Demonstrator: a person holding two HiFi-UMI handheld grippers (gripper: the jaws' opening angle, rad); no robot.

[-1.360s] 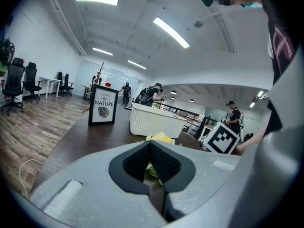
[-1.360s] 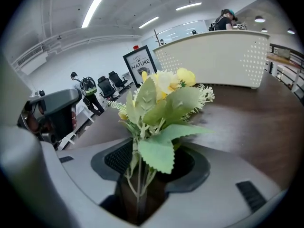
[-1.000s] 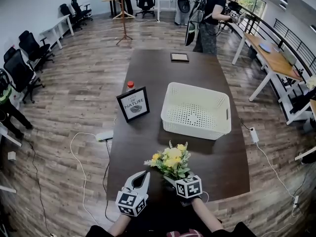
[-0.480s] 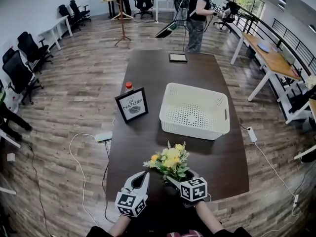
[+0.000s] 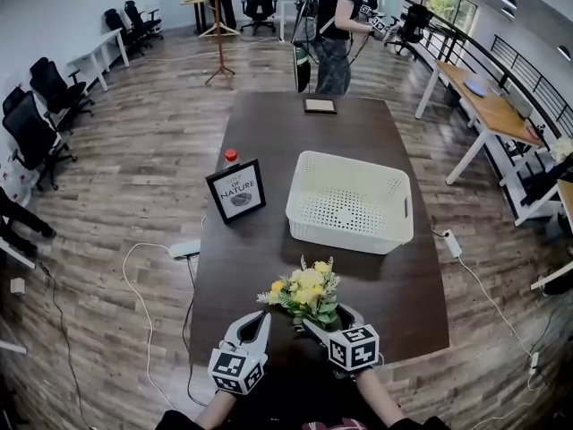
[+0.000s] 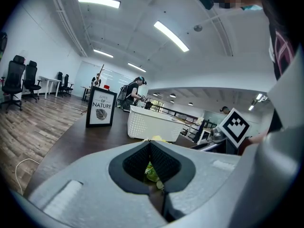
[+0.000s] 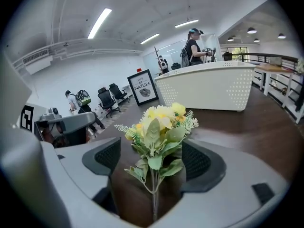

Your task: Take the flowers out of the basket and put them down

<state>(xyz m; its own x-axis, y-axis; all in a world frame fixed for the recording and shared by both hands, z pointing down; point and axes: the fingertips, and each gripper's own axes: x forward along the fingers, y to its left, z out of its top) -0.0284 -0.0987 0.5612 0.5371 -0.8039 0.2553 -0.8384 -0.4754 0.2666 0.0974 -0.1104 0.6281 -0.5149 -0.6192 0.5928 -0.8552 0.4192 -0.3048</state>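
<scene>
Release of the flowers [image 5: 309, 296] is judged all but done. They are seen out of the basket [image 5: 351, 236], which stands empty at 12 o'clock from them and well apart. They appear to rest on the table [image 5: 286, 133] near its 6 o'clock edge.

The right tool [image 5: 327, 319] is placed around the stem end, its jaws spread to their widest after having just been opening. The stem and lower leaves stand between the pads, but no pad is seen pressing on them, so nothing is held. The left tool [image 5: 260, 318] is seen at 9 o'clock of the right one, just beside the bunch, with its jaws brought together on nothing. Only a sliver of green is glimpsed past its tips.

The relation that matters is the line of the bunch. In the head view its long axis runs roughly from 5 to 11 o'clock, blooms toward 11 and stem toward 5, pointing back into the throat of the right tool. The flowers are thus found dead ahead of that tool, and at about 2 o'clock from the left one. A withdrawal would best be made straight back along the stem, toward 5 o'clock, so that the side leaves are not caught on the open pads and the bunch is not dragged. The right tool is the nearer, and the left is not needed.
</scene>
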